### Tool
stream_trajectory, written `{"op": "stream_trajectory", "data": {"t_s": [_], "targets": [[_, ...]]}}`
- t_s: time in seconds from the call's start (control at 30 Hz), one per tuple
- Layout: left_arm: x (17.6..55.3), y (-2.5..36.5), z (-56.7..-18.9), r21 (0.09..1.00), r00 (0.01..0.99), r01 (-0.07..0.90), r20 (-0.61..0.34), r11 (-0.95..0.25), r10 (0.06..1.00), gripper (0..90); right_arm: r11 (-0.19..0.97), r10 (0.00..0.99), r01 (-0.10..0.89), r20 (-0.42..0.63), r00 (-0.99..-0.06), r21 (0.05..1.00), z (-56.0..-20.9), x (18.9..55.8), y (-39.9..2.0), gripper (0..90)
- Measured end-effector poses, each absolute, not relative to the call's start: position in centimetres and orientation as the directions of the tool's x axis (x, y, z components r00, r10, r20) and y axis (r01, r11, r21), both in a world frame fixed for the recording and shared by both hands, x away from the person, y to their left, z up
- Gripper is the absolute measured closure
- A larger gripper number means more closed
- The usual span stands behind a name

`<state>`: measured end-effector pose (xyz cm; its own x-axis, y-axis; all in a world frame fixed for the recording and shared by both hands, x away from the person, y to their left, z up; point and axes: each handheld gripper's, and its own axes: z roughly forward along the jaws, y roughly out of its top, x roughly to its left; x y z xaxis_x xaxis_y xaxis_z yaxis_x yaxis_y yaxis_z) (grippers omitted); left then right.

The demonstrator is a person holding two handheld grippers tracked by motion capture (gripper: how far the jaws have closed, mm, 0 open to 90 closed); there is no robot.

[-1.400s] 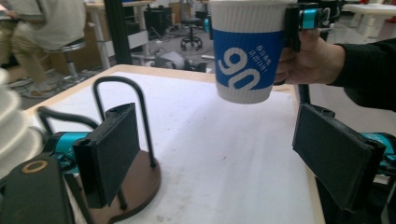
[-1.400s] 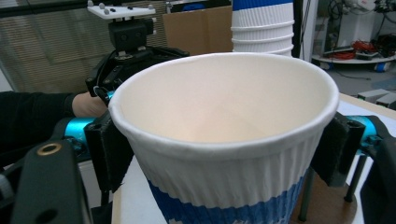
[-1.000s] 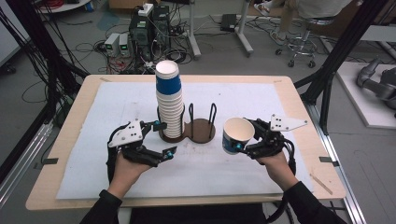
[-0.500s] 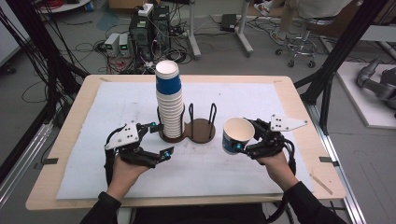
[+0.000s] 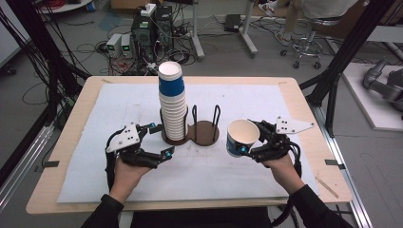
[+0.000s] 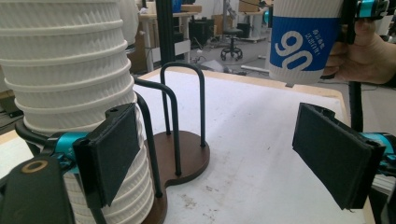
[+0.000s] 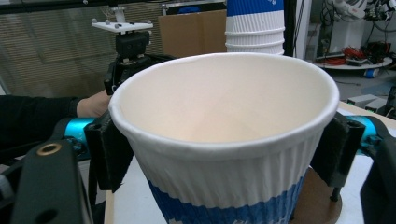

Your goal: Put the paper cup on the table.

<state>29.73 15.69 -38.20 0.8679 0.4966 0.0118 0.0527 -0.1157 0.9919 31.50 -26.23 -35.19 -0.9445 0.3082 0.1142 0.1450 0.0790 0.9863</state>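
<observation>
In the high view the person's two hands come in from the bottom edge. The left gripper (image 5: 159,141) sits lower left of centre on the worktop (image 5: 294,95), its jaws spread wide with nothing between them, one jaw beside the foot of the stack (image 5: 172,102). The right gripper (image 5: 244,137), right of centre, is clamped on a single cup (image 5: 241,137) held tilted just above the sheet (image 5: 123,102), mouth up and toward the camera.

The right gripper view fills in the grip: both black pads (image 7: 108,151) press the ribbed wall just under the rim of the cup (image 7: 224,140), and the inside is bare. Behind it, upper centre, the stack (image 7: 254,23) rises, and at upper left the left gripper (image 7: 128,58) and its sleeve show.

The left gripper view shows its own jaws apart, the left pad (image 6: 109,154) just in front of the stack's (image 6: 70,84) lower ribs; whether it touches I cannot tell. It also gives the cup's (image 6: 303,42) blue band with white digits at upper right, held by a hand (image 6: 364,53).

Farther in, the high view puts the stack in the left bay of a brown holder (image 5: 206,132) with black wire loops; its right bay has no cup. The top cup carries a blue band. Beyond the worktop's far edge lie cables and boxes on the floor (image 5: 266,42).
</observation>
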Motion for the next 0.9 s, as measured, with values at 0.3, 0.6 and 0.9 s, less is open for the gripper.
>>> {"op": "stream_trajectory", "data": {"t_s": [0.3, 0.6, 0.9], "targets": [[29.6, 15.7, -38.2, 0.992, 0.866, 0.052, 0.015, -0.119, 0.499, 14.7, 0.074, 0.331, 0.137, 0.105, -0.938, 0.988, -34.9, 31.7, -26.7, 20.5], [29.6, 16.0, -38.3, 0.992, 0.86, 0.051, 0.017, -0.119, 0.509, 14.8, 0.063, 0.367, 0.131, 0.099, -0.925, 0.989, -34.5, 32.1, -27.3, 20.5], [29.6, 16.4, -38.2, 0.992, 0.854, 0.054, 0.014, -0.114, 0.52, 14.8, 0.059, 0.447, 0.124, 0.085, -0.891, 0.991, -34.2, 33.1, -28.6, 20.5]]}}
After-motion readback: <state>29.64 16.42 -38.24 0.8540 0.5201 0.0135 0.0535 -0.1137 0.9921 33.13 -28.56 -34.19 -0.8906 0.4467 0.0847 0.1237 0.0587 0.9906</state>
